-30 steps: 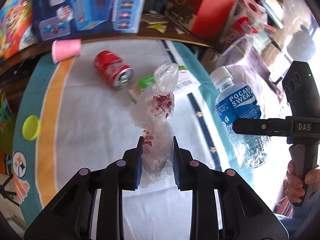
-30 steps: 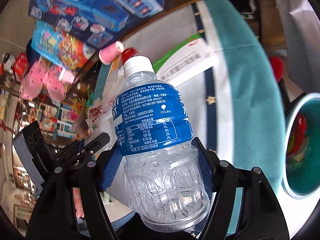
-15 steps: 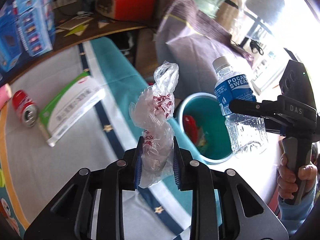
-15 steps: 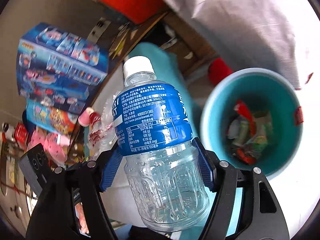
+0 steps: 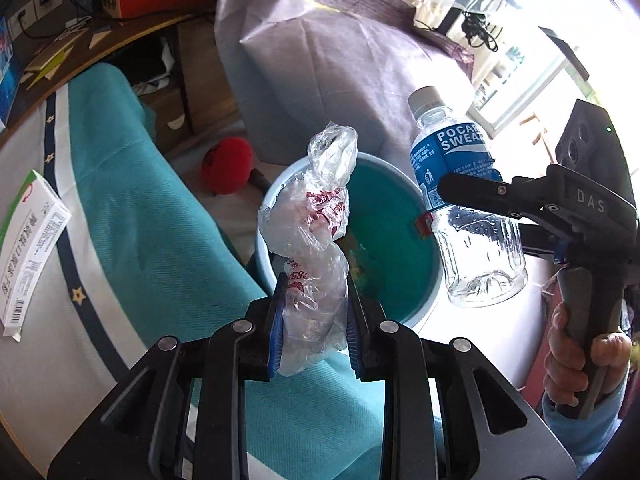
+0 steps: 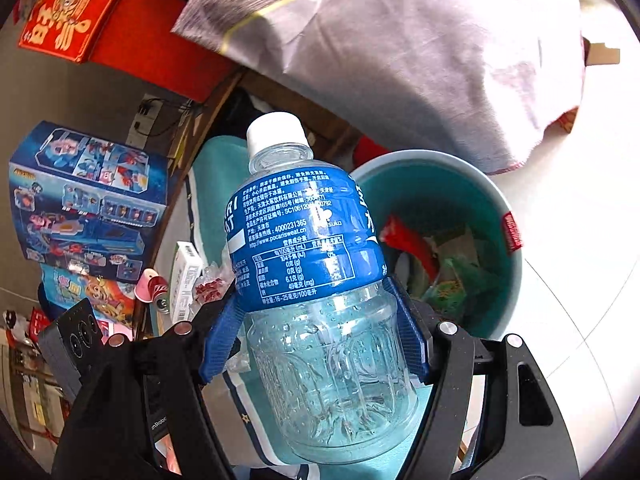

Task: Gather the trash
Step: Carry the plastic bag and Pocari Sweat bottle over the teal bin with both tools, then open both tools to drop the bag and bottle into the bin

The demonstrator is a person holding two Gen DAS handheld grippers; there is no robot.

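My left gripper point(image 5: 315, 320) is shut on a crumpled clear plastic bag point(image 5: 316, 232) with red print, held above the near rim of a teal trash bucket point(image 5: 400, 248). My right gripper point(image 6: 316, 344) is shut on an empty Pocari Sweat bottle point(image 6: 312, 280) with a blue label and white cap, held upright beside the bucket point(image 6: 492, 208). In the left wrist view the bottle point(image 5: 460, 184) and right gripper point(image 5: 472, 192) hang over the bucket's right rim. The bucket holds several wrappers.
A table with a teal and white cloth point(image 5: 132, 220) lies to the left, with a white and green box point(image 5: 28, 248) on it. A red ball point(image 5: 226, 164) lies on the floor behind the bucket. A large grey-purple cloth bundle point(image 5: 340, 48) stands behind. A red can point(image 6: 160, 292) is on the table.
Both grippers have swung right from over the table toward the bucket, carrying the bag and the bottle. The bucket is now nearer and larger in both views.
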